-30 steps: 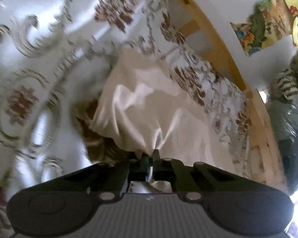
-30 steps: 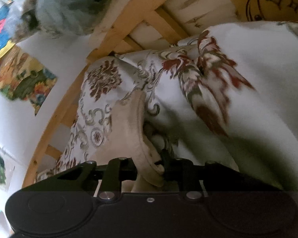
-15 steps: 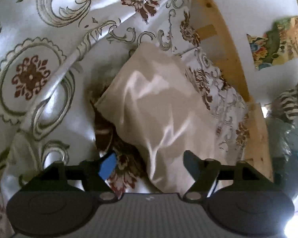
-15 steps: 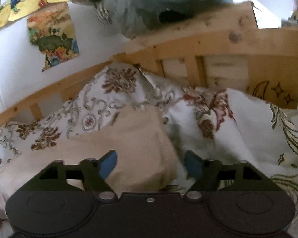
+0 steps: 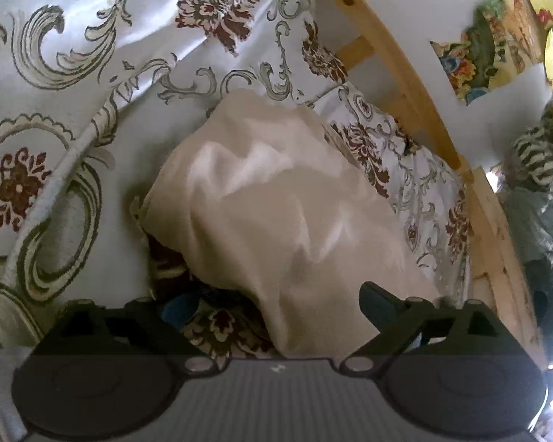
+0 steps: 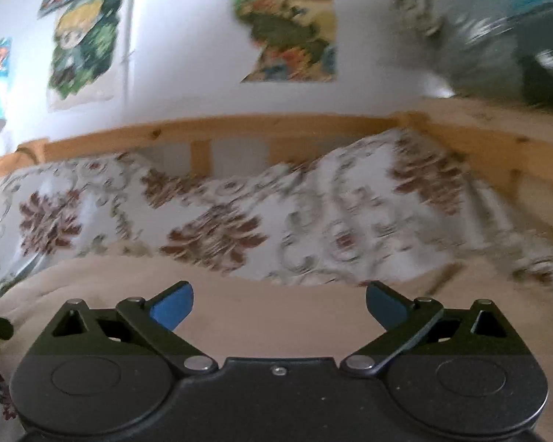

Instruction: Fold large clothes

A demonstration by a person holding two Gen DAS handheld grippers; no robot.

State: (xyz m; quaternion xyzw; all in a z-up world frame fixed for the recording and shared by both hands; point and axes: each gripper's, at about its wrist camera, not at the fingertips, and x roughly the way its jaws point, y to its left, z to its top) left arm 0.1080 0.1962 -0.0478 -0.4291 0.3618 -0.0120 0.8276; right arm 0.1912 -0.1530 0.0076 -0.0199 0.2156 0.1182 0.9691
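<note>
Left wrist view has the left gripper [image 5: 278, 307] nearest the lens, its two fingers spread wide with nothing between the blue pads [image 5: 177, 311]; they straddle the near end of a cream garment [image 5: 276, 213] without pinching it. That garment lies in a folded, rumpled heap on a floral bedspread [image 5: 55, 110] printed with grey scrolls and dark red medallions, its glossy surface catching light along several creases. Past the heap the bedspread bunches against a wooden bed rail [image 5: 405, 84] that runs diagonally, and beyond the rail a white wall carries a torn colourful poster [image 5: 486, 44]; a striped plush shape [image 5: 542, 151] sits at the far right edge. From the right wrist camera, the right gripper [image 6: 279, 307] is likewise wide open and empty, held just over the cream garment [image 6: 276, 316], which fills the space under and between its fingers. Farther on, blurred, the floral bedspread [image 6: 239, 217] rises toward the wooden bed rail [image 6: 239, 129], and several colourful posters [image 6: 287, 25] hang on the white wall behind. A grey-blue bundle [image 6: 497, 29] fills the upper right corner.
</note>
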